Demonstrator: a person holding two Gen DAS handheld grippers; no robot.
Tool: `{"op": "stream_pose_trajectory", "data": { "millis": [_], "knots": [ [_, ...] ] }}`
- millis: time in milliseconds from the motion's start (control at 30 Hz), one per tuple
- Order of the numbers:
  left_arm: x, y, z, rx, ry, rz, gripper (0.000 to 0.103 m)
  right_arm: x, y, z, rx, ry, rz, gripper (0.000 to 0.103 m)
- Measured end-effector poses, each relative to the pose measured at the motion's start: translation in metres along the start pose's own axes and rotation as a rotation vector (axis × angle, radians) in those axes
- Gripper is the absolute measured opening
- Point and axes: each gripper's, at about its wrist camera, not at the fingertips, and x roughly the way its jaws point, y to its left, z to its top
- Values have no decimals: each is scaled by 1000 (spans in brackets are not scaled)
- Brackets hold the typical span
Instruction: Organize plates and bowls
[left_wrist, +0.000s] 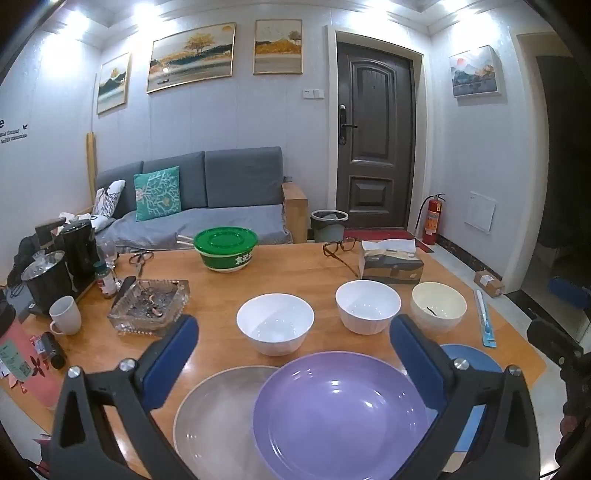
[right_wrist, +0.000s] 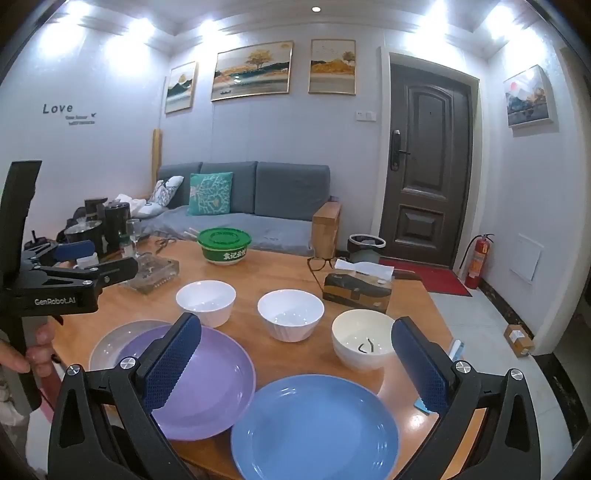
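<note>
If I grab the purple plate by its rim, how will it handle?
The purple plate looks glossy under the lights, so it may slip between the pads. It overlaps the grey plate, so lifting could drag that one along. It seems rigid, likely ceramic or melamine; I cannot tell which, so treat it as breakable.

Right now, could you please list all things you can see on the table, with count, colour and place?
plates: 3, grey, purple, blue; near edge, purple overlapping grey
bowls: 3, two white, one cream; row behind plates
lidded bowl: 1, green; far side
ashtray: 1, glass; left
mug: 1, white; left edge
tissue box: 1, brown; far right
glasses: 1, dark; beside tissue box
left gripper: open, over plates
right gripper: open, over plates
</note>
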Motion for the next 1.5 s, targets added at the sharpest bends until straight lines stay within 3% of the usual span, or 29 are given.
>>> {"op": "stream_pose_trajectory", "data": {
  "millis": [67,233,1500],
  "knots": [
    [4,1,0,-11,36,-11,103,0,0,0,2,2,0,102],
    [8,3,3,-16,42,-16,103,-2,2,0,-11,-3,-2,102],
    [9,4,-3,-20,33,-25,103,2,8,-5,21,26,31,102]
  ]
}}
